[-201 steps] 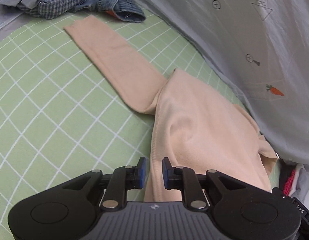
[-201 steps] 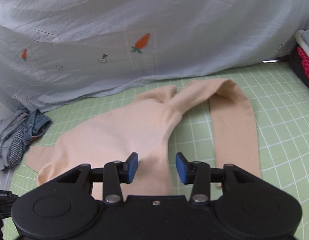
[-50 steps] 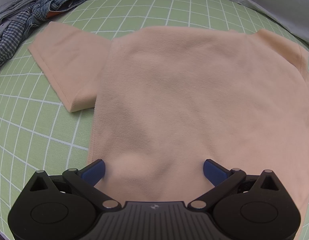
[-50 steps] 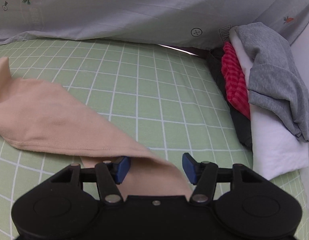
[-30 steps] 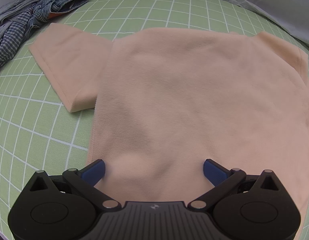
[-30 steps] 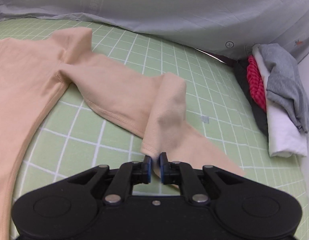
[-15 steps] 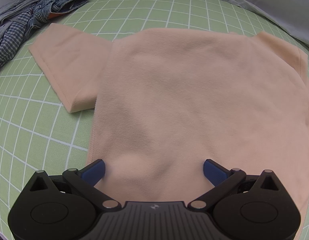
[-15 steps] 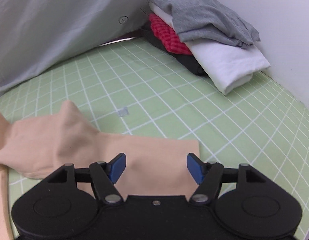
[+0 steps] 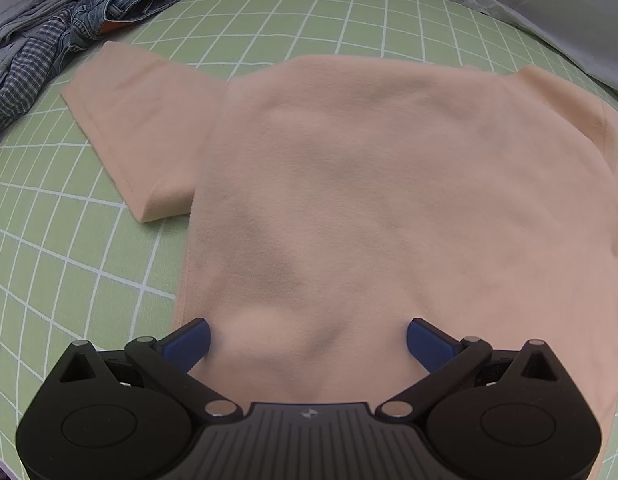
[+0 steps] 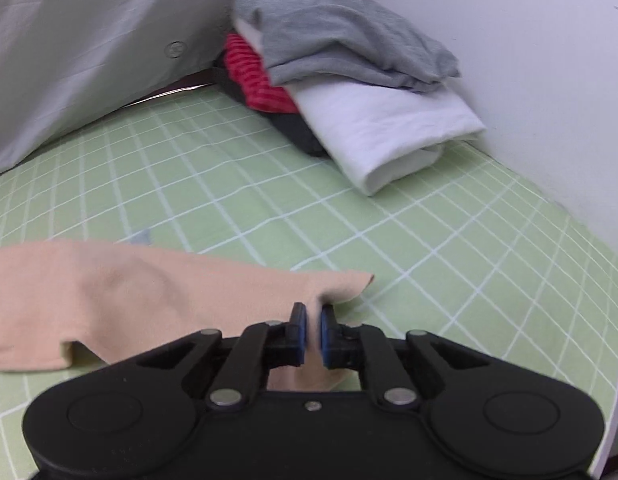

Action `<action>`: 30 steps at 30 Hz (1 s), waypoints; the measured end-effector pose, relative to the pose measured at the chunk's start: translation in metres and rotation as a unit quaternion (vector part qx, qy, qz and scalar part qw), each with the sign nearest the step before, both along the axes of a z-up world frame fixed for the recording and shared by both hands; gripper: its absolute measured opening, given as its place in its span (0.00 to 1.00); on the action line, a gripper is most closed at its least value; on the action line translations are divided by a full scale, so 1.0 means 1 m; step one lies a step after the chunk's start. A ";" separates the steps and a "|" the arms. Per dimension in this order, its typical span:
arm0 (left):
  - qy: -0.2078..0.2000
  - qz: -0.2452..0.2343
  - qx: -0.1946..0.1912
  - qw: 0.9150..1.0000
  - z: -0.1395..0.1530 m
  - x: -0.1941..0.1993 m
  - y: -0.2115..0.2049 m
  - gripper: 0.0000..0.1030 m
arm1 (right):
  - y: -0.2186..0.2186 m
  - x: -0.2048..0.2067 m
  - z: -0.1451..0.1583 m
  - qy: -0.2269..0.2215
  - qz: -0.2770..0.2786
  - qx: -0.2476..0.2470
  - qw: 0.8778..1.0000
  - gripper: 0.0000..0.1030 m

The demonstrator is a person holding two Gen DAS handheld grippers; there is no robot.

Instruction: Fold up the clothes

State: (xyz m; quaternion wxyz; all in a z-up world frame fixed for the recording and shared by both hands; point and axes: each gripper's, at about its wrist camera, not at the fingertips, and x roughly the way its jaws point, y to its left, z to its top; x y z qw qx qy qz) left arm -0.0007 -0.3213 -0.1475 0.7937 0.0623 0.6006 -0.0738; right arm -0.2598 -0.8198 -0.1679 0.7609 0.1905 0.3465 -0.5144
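Peach top spread on the green checked sheet, one sleeve pinched at its end.

Nearest in the right wrist view, the right gripper (image 10: pixel 312 326) was seen clenched on the cuff end of the right sleeve (image 10: pixel 149 292), which was stretched flat across the green checked sheet (image 10: pixel 449 248). In the left wrist view the left gripper (image 9: pixel 308 340) was held released, its jaws wide apart over the hem of the peach top (image 9: pixel 389 200), whose body lay flat. Beyond it the left sleeve (image 9: pixel 137 120) was seen doubled back beside the body. Farther off, a folded stack (image 10: pixel 349 80) and a denim heap (image 9: pixel 89 16) were noted. A shallow pinch could be lost mid-fold, and with the hem left unpinned the body might be dragged askew.
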 end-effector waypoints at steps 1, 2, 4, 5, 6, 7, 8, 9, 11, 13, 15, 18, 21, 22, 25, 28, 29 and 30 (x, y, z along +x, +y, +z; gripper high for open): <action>0.000 0.001 0.000 1.000 0.000 0.000 0.000 1.00 | -0.008 -0.007 0.000 -0.004 -0.021 0.003 1.000 0.08; -0.001 0.002 0.000 1.000 0.000 0.000 -0.001 1.00 | -0.012 -0.012 0.000 -0.009 -0.031 0.007 0.999 0.08; -0.001 0.004 0.000 1.000 0.000 0.000 -0.001 1.00 | -0.012 -0.012 0.001 0.003 -0.027 0.005 1.000 0.10; -0.002 0.004 -0.001 1.000 -0.001 0.000 -0.002 1.00 | -0.011 -0.011 0.001 0.009 -0.024 0.004 1.000 0.12; -0.002 0.005 -0.001 1.000 -0.001 0.000 -0.002 1.00 | -0.011 -0.010 0.001 0.016 -0.021 0.003 1.000 0.14; -0.003 0.005 -0.001 1.000 -0.001 0.000 -0.002 1.00 | -0.010 -0.009 0.002 0.023 -0.018 0.002 1.000 0.17; -0.003 0.005 -0.001 1.000 -0.001 0.000 -0.002 1.00 | -0.010 -0.009 0.002 0.030 -0.015 0.001 0.999 0.24; -0.003 0.004 -0.002 1.000 -0.002 0.000 -0.002 1.00 | -0.009 -0.008 0.002 0.036 -0.012 0.000 0.999 0.31; 0.002 -0.002 -0.009 1.000 0.001 -0.001 0.001 1.00 | -0.007 -0.007 0.004 0.043 -0.006 0.009 0.999 0.52; 0.008 -0.010 -0.017 1.000 0.004 -0.003 0.004 1.00 | -0.002 -0.006 0.008 0.037 -0.001 0.034 0.999 0.70; 0.002 0.000 -0.041 0.999 0.014 -0.009 0.016 1.00 | 0.010 -0.006 0.014 0.032 0.007 0.044 0.998 0.74; -0.015 0.025 -0.065 0.997 0.030 -0.018 0.038 1.00 | 0.040 0.002 0.025 0.038 0.046 0.037 0.998 0.82; -0.036 0.046 -0.068 0.996 0.043 -0.022 0.063 1.00 | 0.072 0.013 0.033 0.038 0.097 0.039 0.994 0.90; -0.041 0.052 -0.066 0.996 0.047 -0.021 0.072 1.00 | 0.083 0.018 0.034 0.040 0.111 0.041 0.992 0.90; -0.049 0.071 -0.056 0.995 0.051 -0.012 0.096 1.00 | 0.115 0.034 0.035 0.046 0.152 0.045 0.986 0.91; -0.054 0.089 -0.050 0.993 0.052 0.004 0.116 0.99 | 0.142 0.049 0.032 0.047 0.175 0.055 0.982 0.91; -0.056 0.096 -0.048 0.993 0.052 0.010 0.122 0.98 | 0.151 0.055 0.031 0.047 0.181 0.060 0.981 0.91; -0.058 0.099 -0.050 0.992 0.051 0.017 0.126 0.97 | 0.159 0.060 0.030 0.048 0.187 0.064 0.979 0.91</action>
